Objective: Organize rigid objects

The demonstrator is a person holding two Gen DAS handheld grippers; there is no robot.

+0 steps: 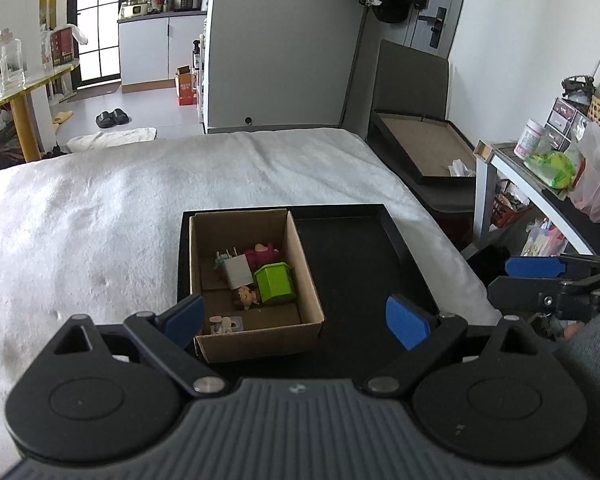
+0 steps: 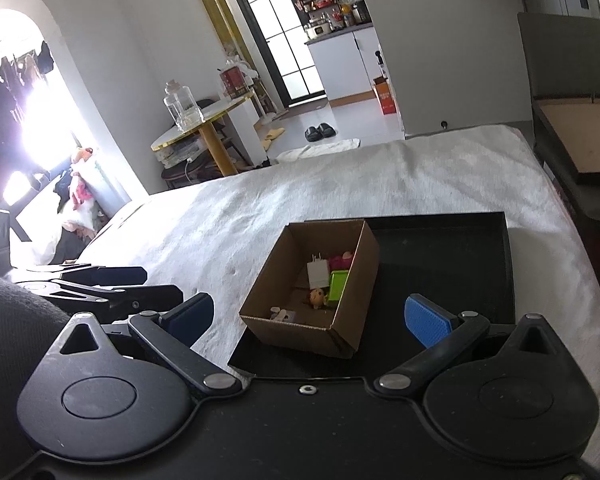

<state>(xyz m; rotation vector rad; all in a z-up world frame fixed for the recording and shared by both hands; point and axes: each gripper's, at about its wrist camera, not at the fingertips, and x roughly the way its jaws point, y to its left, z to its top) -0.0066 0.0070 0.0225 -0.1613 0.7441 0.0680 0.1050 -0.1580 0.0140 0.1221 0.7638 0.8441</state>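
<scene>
Both grippers hang low over the near end of the bed, each with its blue-padded fingers spread wide and holding nothing: the left gripper [image 1: 296, 320] straddles the near end of the box [image 1: 256, 284], and the right gripper [image 2: 312, 320] sits just right of it, aimed at the tray [image 2: 452, 264]. That open cardboard box stands in the left half of the black tray, whose right half is bare. Inside the box lie the small items: a green bin [image 1: 276, 283] toward the right wall, a white block [image 1: 238, 271] beside it, a pink toy [image 1: 265, 253] behind them, a small doll [image 1: 246, 297] in front of the bin, and a pale piece [image 1: 225, 324] at the near wall. Under the tray is the white blanket [image 1: 100, 216] covering the bed.
</scene>
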